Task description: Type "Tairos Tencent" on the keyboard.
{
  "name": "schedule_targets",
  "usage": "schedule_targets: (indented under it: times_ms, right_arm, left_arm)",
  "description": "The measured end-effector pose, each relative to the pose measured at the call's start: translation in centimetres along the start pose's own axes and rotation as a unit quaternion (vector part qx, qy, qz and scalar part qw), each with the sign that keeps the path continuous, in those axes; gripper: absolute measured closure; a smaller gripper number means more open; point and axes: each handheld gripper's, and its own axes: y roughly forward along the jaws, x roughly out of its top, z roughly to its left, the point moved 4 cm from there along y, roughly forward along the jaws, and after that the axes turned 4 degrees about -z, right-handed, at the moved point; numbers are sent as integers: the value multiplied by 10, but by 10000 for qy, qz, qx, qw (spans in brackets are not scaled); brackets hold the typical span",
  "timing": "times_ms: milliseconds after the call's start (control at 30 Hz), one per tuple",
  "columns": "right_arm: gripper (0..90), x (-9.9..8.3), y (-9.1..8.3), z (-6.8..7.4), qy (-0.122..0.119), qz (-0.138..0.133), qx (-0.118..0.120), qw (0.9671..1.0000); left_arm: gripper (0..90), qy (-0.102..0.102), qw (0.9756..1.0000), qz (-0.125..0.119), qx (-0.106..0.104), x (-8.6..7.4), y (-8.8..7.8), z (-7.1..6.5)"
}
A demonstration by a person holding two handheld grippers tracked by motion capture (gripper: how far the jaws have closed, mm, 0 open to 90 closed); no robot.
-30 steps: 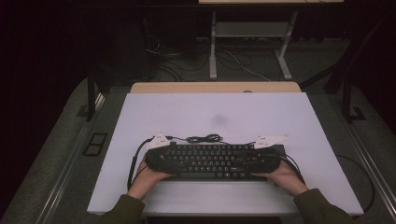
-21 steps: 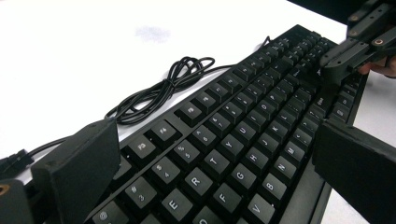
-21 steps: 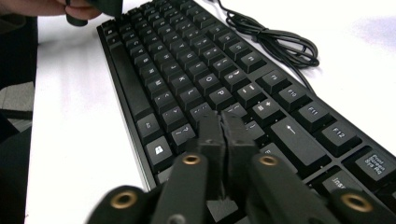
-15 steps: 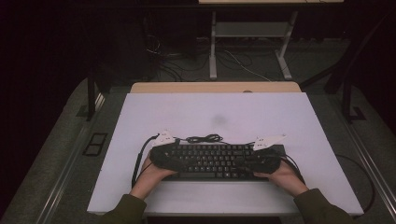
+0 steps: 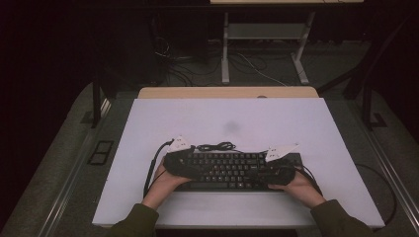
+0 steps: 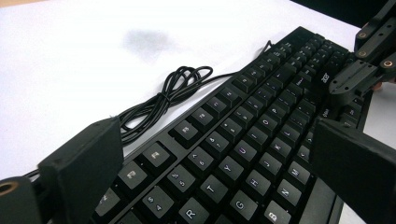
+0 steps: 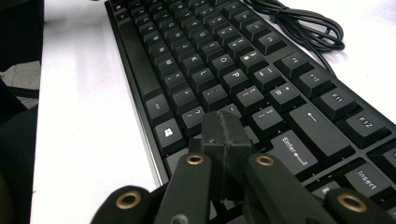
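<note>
The keyboard (image 5: 232, 169) lies on the near half of the white table (image 5: 148, 128), its long axis running left to right across your body, with the key rows facing up and its bundled cord (image 5: 217, 146) coiled just beyond the far edge. Your left gripper (image 5: 179, 164) sits over the keyboard's left end and your right gripper (image 5: 276, 174) over its right end, so each hand is nearest its own end and neither has to cross. In the left gripper view the two black jaws stand wide apart, released, straddling the letter rows with the keys between them and nothing pinched. In the right gripper view the jaws are pressed together, clenched on nothing, their joined tip poised just above the keys near the Enter key (image 7: 292, 150); whether it touches a keycap you cannot tell from here. Any coming move turns on that left-right axis: the board stretches between your two hands. Compared with a second ago, the keyboard sits slightly nearer to you and your grippers have moved inward from the ends onto the keys.
</note>
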Motion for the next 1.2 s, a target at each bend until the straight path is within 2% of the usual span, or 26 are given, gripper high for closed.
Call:
schedule_targets:
  times_ms: [300,633,767,1000,1200]
  right_arm:
    - [894,-2,2,1,-71,95,-3,9999]
    - [894,-4,5,1,-158,221,-51,9996]
    - [894,-4,5,2,-161,227,-55,9996]
    - [894,-4,5,2,-180,233,-61,9995]
    - [894,-4,5,2,-180,233,-65,9995]
  left_arm:
    - [139,36,10000,74,-16,-1,-1,0]
    - [207,-10,9998,172,-58,-2,2,-1]
    - [289,32,9996,240,-150,-2,3,-2]
    - [446,6,9992,352,-177,-4,6,-2]
    - [635,47,9985,491,-242,-4,9,-1]
